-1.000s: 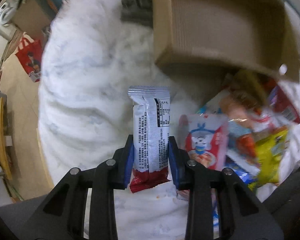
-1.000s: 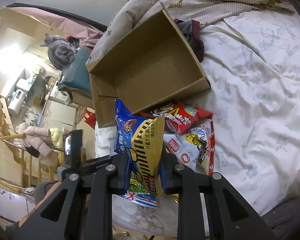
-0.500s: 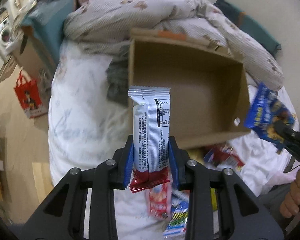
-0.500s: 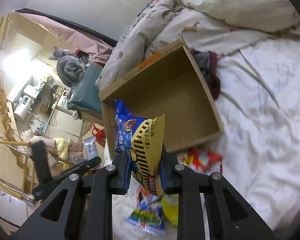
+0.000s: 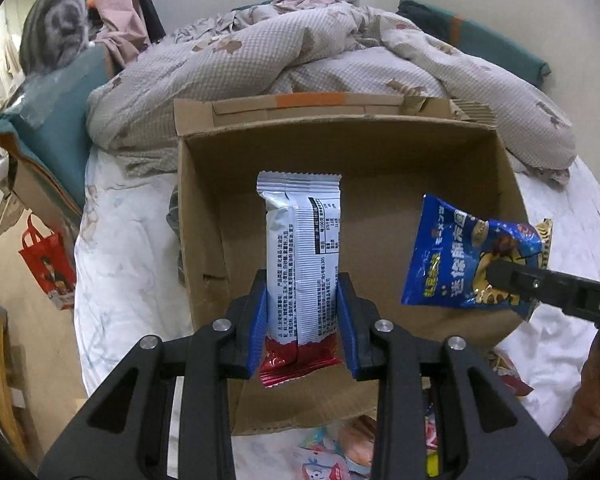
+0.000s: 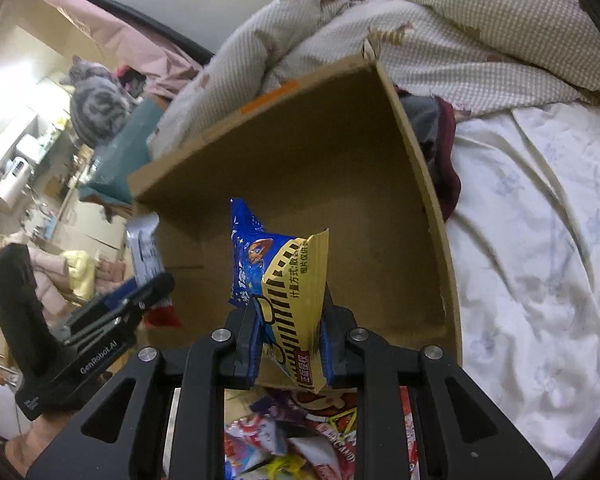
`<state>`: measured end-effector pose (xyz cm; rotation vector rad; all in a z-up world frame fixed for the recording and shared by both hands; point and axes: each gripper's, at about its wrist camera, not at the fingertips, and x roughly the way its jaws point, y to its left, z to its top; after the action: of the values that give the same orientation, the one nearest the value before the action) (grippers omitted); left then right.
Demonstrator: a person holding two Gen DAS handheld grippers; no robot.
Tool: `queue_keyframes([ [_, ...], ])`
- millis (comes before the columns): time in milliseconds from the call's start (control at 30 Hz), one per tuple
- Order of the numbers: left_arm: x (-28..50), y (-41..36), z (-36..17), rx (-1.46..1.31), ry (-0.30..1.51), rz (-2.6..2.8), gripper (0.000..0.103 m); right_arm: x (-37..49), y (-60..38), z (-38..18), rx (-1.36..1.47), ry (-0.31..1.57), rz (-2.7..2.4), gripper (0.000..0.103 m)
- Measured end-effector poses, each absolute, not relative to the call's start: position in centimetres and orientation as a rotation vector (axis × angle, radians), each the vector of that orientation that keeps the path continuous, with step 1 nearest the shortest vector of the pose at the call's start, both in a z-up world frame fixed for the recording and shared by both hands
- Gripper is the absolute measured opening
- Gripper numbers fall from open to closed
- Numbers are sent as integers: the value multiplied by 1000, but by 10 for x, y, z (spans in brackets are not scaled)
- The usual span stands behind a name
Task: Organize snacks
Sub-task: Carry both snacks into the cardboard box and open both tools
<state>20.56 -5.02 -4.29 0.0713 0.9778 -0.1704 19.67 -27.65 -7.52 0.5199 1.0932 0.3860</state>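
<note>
A bed [image 6: 540, 240] with a pale flowered sheet fills most of both views, and a rumpled checked quilt [image 5: 320, 52] is heaped on it behind the box. The box [image 5: 380, 184] is open brown cardboard, sitting on the sheet with its bare floor showing and nothing lying inside it. A dark red garment [image 6: 446, 160] lies on the sheet against the box's right wall, seen from the right wrist camera. A grey striped cat [image 5: 56, 24] sits well to the left of the box on a teal cushion [image 5: 60, 128], and a red bag [image 5: 48, 264] stands on the floor below that cushion, left of the box.

A pile of snack packets [image 6: 300, 440] lies on the sheet just in front of the box's near wall.

The left gripper [image 5: 302, 316] is held over the near left part of the box, its jaws nearly closed and clamped on a white and red wrapper [image 5: 300, 256], which stands upright between the blue pads [image 5: 258, 320]. The right gripper [image 6: 290, 344] is held over the near right part of the box, jaws likewise narrow and pinching a blue and yellow packet [image 6: 284, 280] by its lower end; that packet hangs above the box floor, apart from the wrapper. A hand [image 5: 592, 392] grips the right gripper's handle, to the right of the box.
</note>
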Motion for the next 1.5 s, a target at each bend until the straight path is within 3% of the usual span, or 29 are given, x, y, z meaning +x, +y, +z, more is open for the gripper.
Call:
queue_keyframes([
  [1067,209,-53,-60,103,1012,-136,29,207,-254,-105,448,1198,378,25],
  [1167,210,-51,-61,81,1027,-131,39,209,-252,-103,444,1198,392,28],
  [1233,207,-52,-59,81,1014,-149,54,210,-252,-104,463,1212,402,39],
  [1300,204,-52,-56,69,1004,-175,68,211,-255,-103,516,1212,420,83],
  [1333,203,-52,-54,66,999,-175,77,210,-255,-100,519,1196,416,86],
  [1400,200,-49,-51,29,994,-183,85,208,-257,-90,514,1154,408,86],
  [1500,197,-47,-46,21,993,-199,85,207,-261,-79,524,1121,407,87],
])
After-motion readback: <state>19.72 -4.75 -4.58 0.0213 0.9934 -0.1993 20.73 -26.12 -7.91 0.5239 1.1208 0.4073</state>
